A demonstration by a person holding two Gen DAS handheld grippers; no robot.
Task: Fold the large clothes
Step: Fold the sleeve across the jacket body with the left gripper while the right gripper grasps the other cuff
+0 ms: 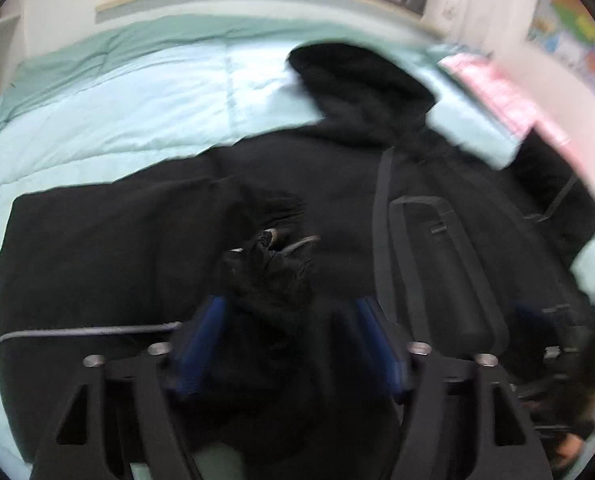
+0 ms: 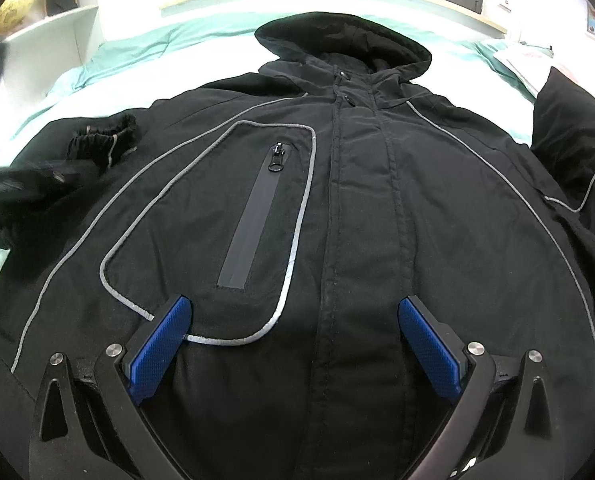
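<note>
— Where's your jacket?
— The black hooded jacket (image 2: 337,184) lies face-up on the mint duvet (image 1: 117,100).
— Grippers?
— Your right gripper (image 2: 293,344) is spread above the chest pocket (image 2: 253,216). Your left gripper (image 1: 289,344) stands apart around the sleeve cuff (image 1: 273,264); blurred, probably released.

Both the left gripper (image 1: 293,344) and the right gripper (image 2: 295,344) have matte black angular frames, round silver screw heads and blue textured finger pads (image 2: 159,344).
</note>
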